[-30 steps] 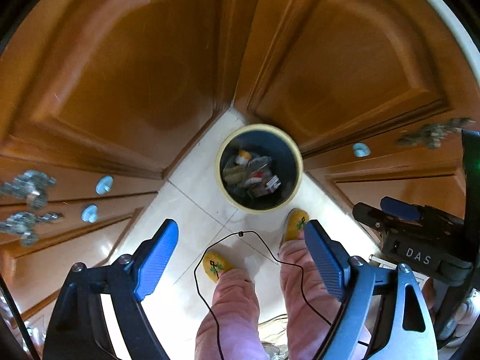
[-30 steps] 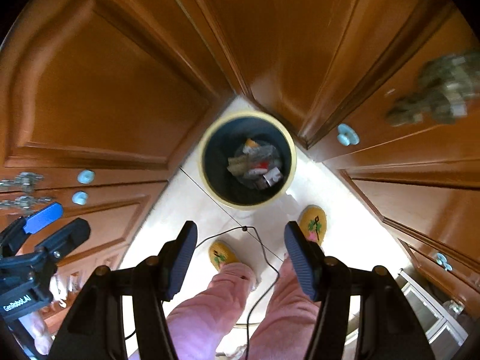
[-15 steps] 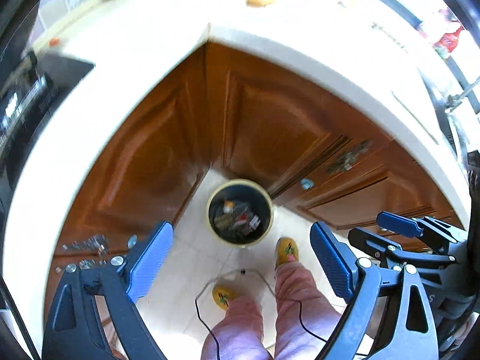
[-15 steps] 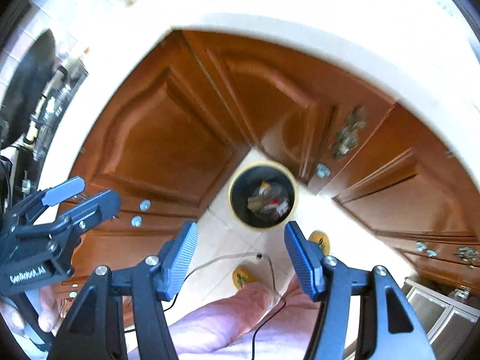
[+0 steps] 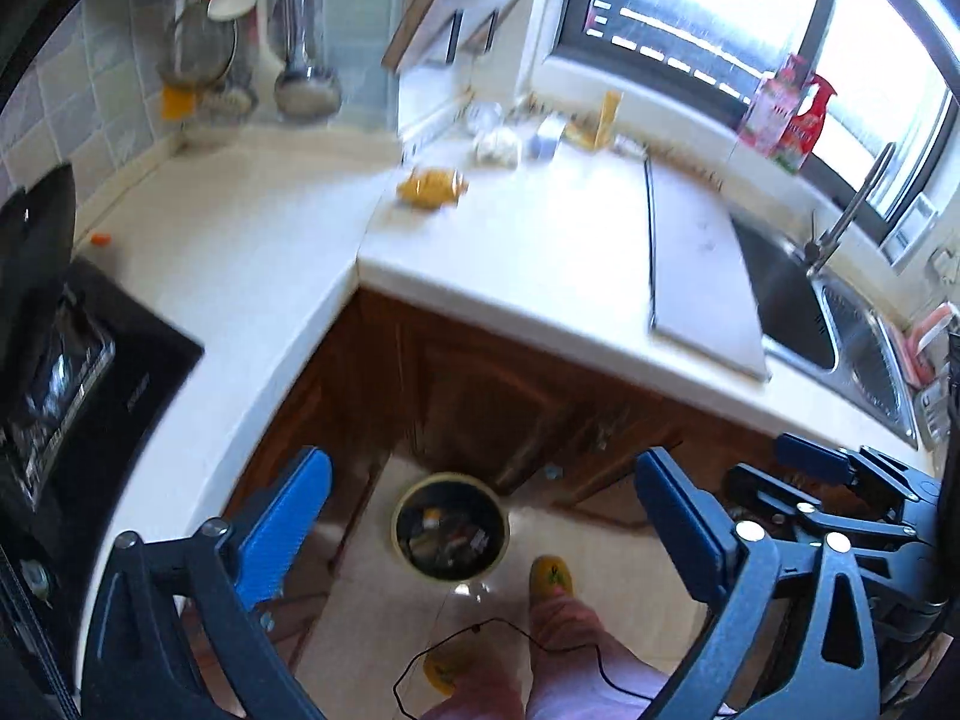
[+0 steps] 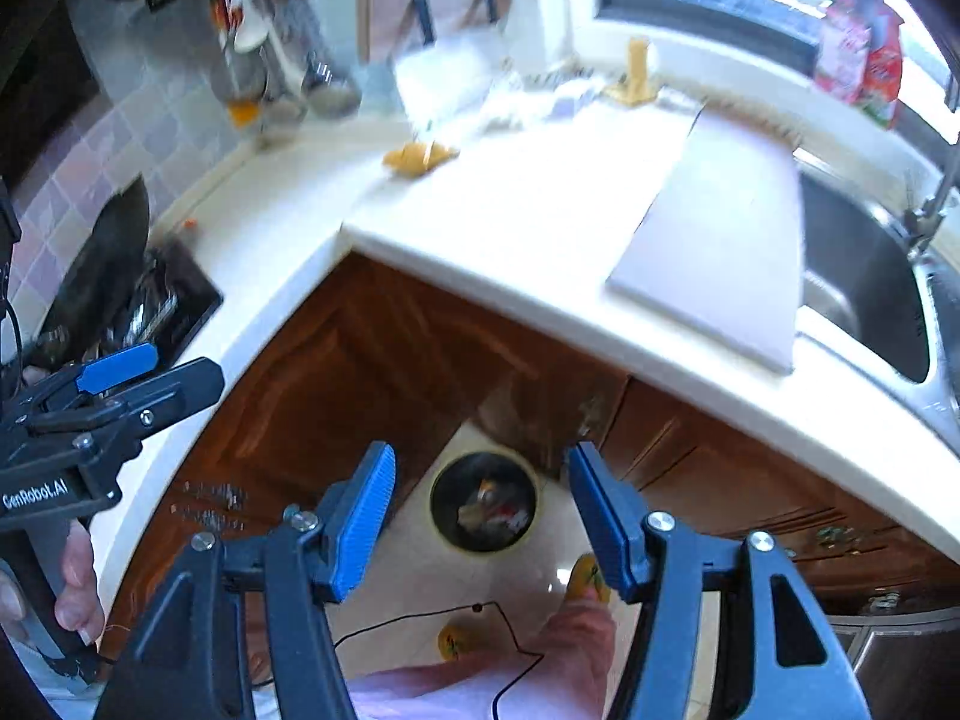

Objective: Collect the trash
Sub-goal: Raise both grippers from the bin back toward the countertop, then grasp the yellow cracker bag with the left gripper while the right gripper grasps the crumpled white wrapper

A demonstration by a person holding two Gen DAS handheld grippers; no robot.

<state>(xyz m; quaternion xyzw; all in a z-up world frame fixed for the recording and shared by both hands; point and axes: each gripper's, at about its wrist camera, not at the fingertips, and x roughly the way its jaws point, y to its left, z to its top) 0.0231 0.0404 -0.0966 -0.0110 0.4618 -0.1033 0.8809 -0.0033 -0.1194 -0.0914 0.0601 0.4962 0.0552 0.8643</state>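
Observation:
A round bin with trash inside stands on the floor in the cabinet corner; it also shows in the right wrist view. A yellow wrapper lies on the white counter, also in the right wrist view. More scraps lie near the window sill. My left gripper is open and empty, high above the bin. My right gripper is open and empty, also above the bin. The left gripper shows at the left of the right wrist view.
A black stove sits at the left. A grey cutting board lies next to a steel sink at the right. Utensils hang on the tiled wall. My slippered feet and a black cable are below.
Both grippers have risen from close over the bin to above counter height and tilted up, so the counter, stove, sink and window have come into view. Both stay open and empty.

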